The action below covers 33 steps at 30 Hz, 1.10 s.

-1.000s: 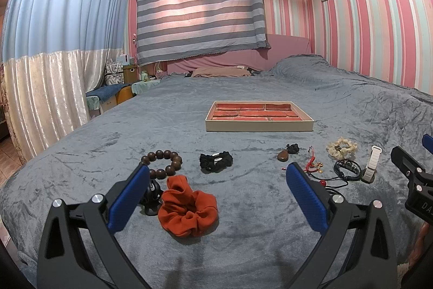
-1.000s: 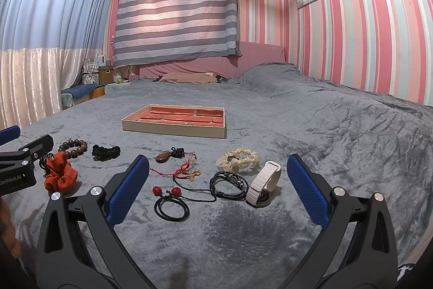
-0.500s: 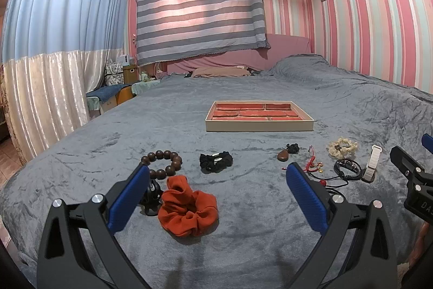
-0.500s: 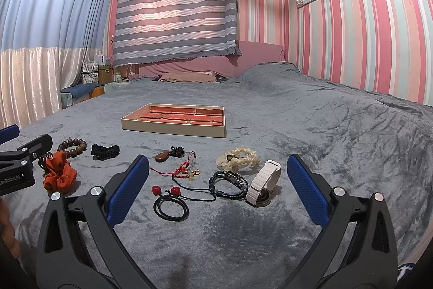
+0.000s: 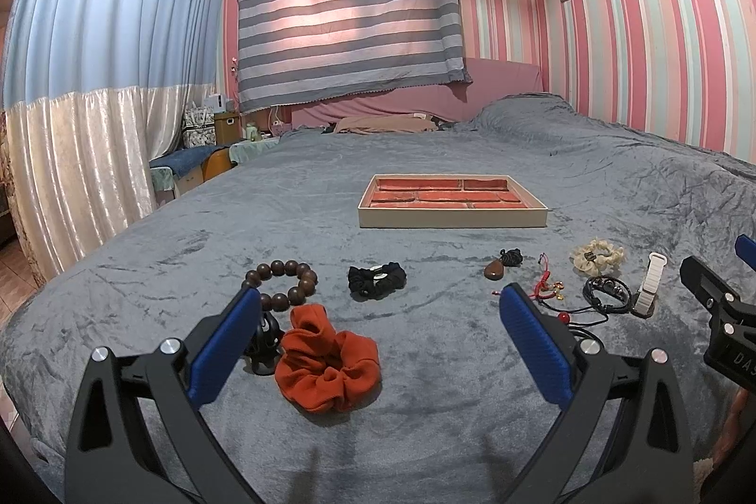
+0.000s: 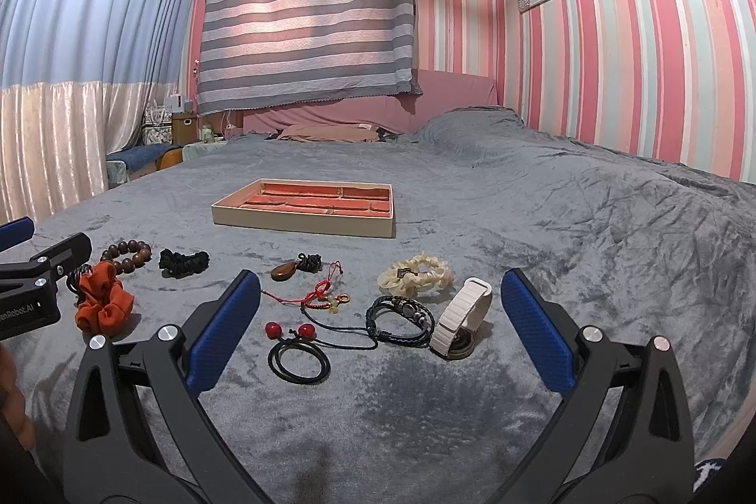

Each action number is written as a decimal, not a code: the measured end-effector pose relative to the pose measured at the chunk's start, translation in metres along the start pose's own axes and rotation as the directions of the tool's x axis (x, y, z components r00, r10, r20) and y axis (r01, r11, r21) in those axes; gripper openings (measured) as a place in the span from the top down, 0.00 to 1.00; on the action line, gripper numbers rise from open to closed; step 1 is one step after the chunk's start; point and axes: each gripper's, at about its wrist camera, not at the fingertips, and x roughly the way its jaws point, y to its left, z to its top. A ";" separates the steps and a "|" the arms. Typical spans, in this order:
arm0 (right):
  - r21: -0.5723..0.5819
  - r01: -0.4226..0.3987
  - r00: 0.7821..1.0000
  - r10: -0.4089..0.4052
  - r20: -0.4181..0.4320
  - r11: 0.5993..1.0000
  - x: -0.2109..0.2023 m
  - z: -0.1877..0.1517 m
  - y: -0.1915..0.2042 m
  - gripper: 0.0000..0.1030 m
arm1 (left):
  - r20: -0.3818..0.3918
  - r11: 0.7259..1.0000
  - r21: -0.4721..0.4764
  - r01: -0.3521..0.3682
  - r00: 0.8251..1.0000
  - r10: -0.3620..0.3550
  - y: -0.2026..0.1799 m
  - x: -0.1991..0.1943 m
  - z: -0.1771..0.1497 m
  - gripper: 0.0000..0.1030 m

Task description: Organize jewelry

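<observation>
A cream tray [image 5: 452, 217] [image 6: 302, 223] with red compartments lies on the grey bedspread, beyond the jewelry. My left gripper [image 5: 378, 305] is open above an orange scrunchie [image 5: 328, 364], near a brown bead bracelet [image 5: 283, 279] and a black scrunchie [image 5: 377, 279]. My right gripper [image 6: 380, 294] is open over a black braided bracelet [image 6: 401, 320], a white watch [image 6: 460, 317], a cream scrunchie [image 6: 416, 275], a red cord charm [image 6: 321, 298], a brown pendant [image 6: 286, 270] and a black hair tie with red beads [image 6: 297, 355]. Nothing is held.
The grey blanket [image 5: 425, 409] covers a wide bed with bare stretches around the tray. Curtains [image 5: 71, 79] hang at the left, and the bed's left edge drops there. The other gripper [image 6: 33, 286] shows at the left of the right wrist view.
</observation>
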 end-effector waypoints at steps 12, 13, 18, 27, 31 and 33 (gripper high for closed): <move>0.004 -0.005 1.000 0.005 -0.028 1.000 0.013 -0.005 0.003 0.04 | -0.006 1.000 0.002 0.000 1.000 0.000 -0.001 0.006 -0.004 0.04; 0.004 -0.004 0.999 0.004 -0.033 1.000 0.014 -0.005 0.004 0.04 | -0.007 1.000 0.003 -0.001 1.000 0.001 -0.001 0.007 -0.005 0.04; -0.007 0.000 0.999 0.000 -0.053 1.000 0.021 -0.007 0.007 0.04 | -0.021 1.000 0.005 0.008 1.000 -0.007 0.000 0.013 -0.005 0.04; -0.045 -0.009 0.997 0.006 -0.077 0.999 0.035 -0.002 0.018 0.04 | -0.050 1.000 -0.010 -0.001 0.999 0.001 0.005 0.025 0.005 0.04; -0.076 -0.004 0.996 -0.003 -0.085 0.997 0.048 0.008 0.024 0.04 | -0.071 1.000 -0.030 0.002 0.997 -0.004 0.009 0.034 0.014 0.04; -0.087 -0.002 0.995 -0.007 -0.103 0.996 0.057 0.012 0.027 0.04 | -0.090 0.999 -0.040 0.005 0.996 -0.008 0.011 0.041 0.019 0.04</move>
